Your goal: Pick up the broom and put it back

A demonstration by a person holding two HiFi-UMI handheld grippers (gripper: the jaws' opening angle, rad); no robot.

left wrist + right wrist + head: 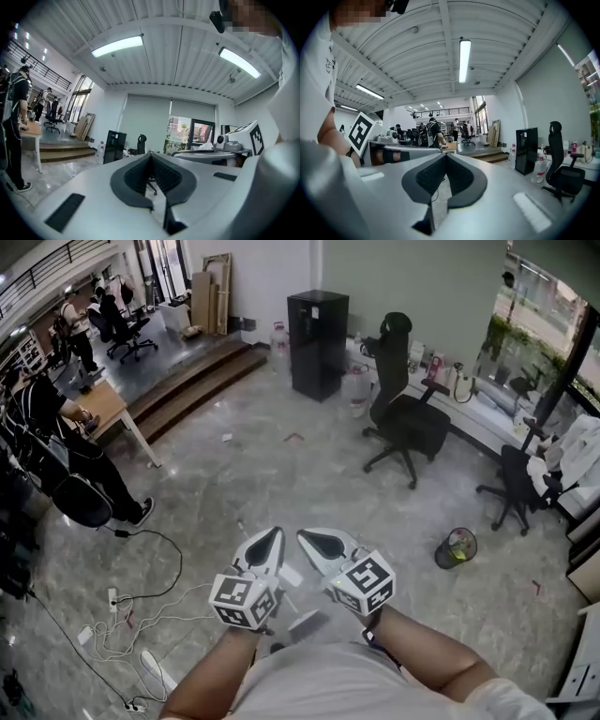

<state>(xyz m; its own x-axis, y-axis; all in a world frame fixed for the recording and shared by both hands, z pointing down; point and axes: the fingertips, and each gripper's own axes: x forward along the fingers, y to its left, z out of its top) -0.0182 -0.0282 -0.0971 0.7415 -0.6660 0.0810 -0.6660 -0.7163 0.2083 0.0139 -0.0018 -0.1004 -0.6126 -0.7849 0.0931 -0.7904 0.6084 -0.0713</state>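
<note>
Both the left gripper [274, 538] and right gripper [309, 540] are held level out front, jaws pressed together on nothing, probably just a neutral rest pose, since the broom isn't visible in any view.

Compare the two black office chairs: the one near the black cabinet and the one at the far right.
The cabinet-side chair has a tall back topped with a headrest; the far-right chair has a lower back with no headrest showing. The cabinet-side chair stands out on open floor; the far-right chair sits close beside white fabric. Both are black, on wheeled star bases, with nobody seated.
</note>
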